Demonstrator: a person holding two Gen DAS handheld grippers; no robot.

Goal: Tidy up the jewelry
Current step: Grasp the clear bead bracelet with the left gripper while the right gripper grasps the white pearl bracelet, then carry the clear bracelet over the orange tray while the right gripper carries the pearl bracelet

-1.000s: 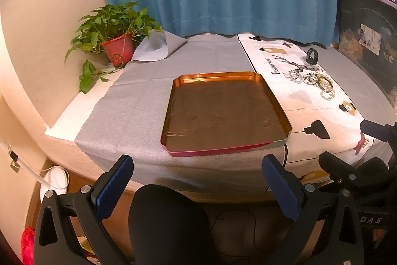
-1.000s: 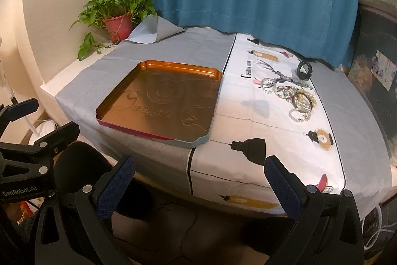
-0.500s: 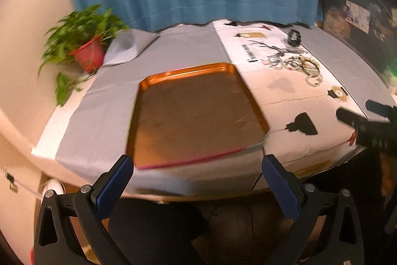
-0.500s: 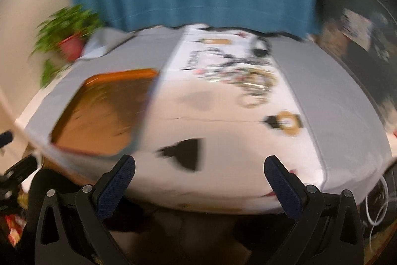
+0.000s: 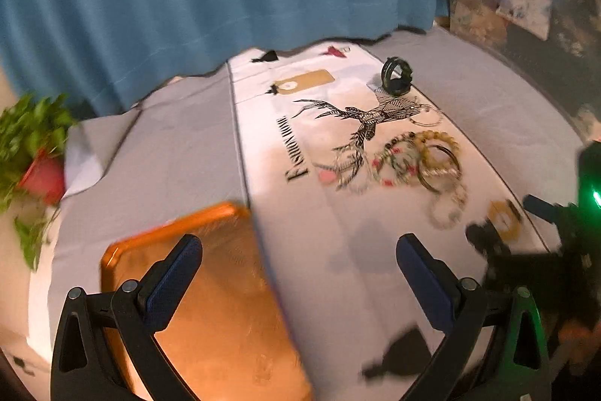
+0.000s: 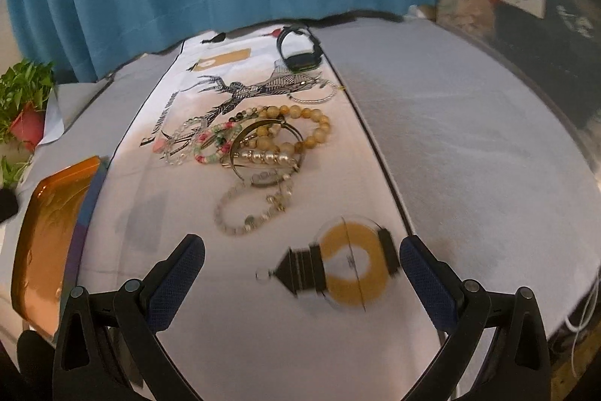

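Both tongs spread empty; only the left view shows right tongs (image 5: pixel 499 224) near bracelets (image 5: pixel 417 160).

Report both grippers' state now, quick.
Left gripper: open, holding nothing, over the orange tray edge.
Right gripper: open, holding nothing, near the bracelets.

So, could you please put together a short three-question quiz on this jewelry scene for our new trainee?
1. True or false: the orange tray already holds bracelets.
2. Which lies nearest the right gripper? A) black watch B) pale bead bracelet C) silver bangle
3. Fill in: both the right gripper and the left gripper have their jaws ____.

Key: 1 false, nothing shows in its visible part; 2 B; 3 open.
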